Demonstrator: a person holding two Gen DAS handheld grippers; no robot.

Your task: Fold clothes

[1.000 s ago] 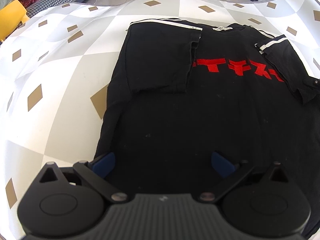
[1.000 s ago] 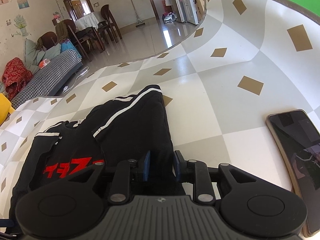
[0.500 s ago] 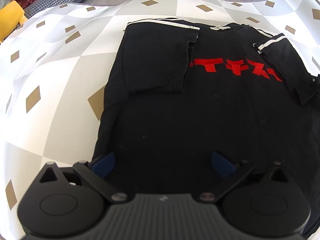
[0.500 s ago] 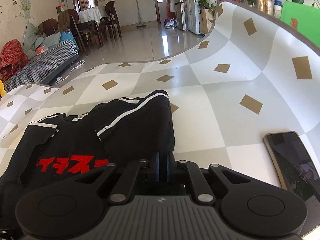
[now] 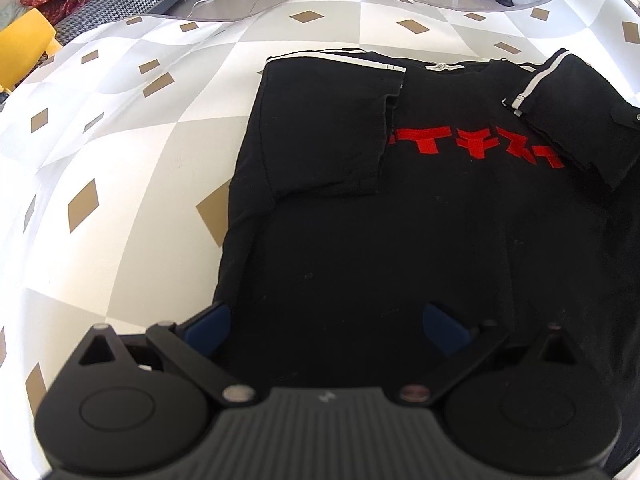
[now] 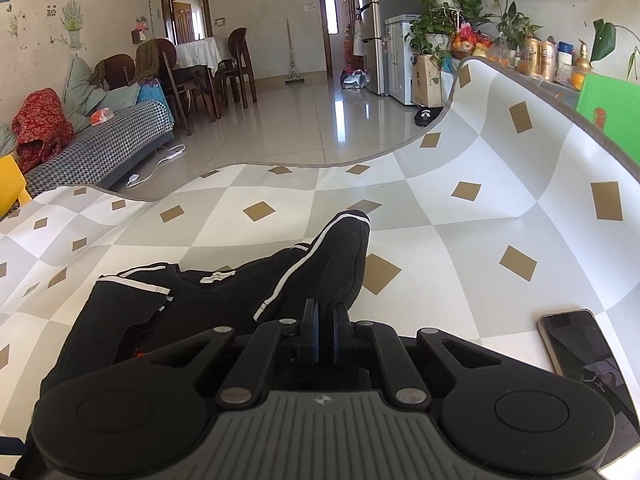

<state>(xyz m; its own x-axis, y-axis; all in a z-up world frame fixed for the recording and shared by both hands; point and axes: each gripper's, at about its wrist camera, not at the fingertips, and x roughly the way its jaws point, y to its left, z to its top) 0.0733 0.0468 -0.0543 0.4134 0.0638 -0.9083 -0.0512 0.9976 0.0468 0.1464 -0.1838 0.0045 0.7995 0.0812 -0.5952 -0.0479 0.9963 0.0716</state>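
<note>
T-shirt (image 5: 400,240), black, soft and limp, light; right gripper (image 6: 325,336) pinched tight on its sleeve (image 6: 340,256), left gripper (image 5: 324,320) spread wide over its hem, gripping nothing.

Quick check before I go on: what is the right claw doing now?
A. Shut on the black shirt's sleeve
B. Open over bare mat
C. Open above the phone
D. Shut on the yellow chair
A: the right claw is pinched shut on the black shirt's sleeve, which rises off the mat toward it.
</note>
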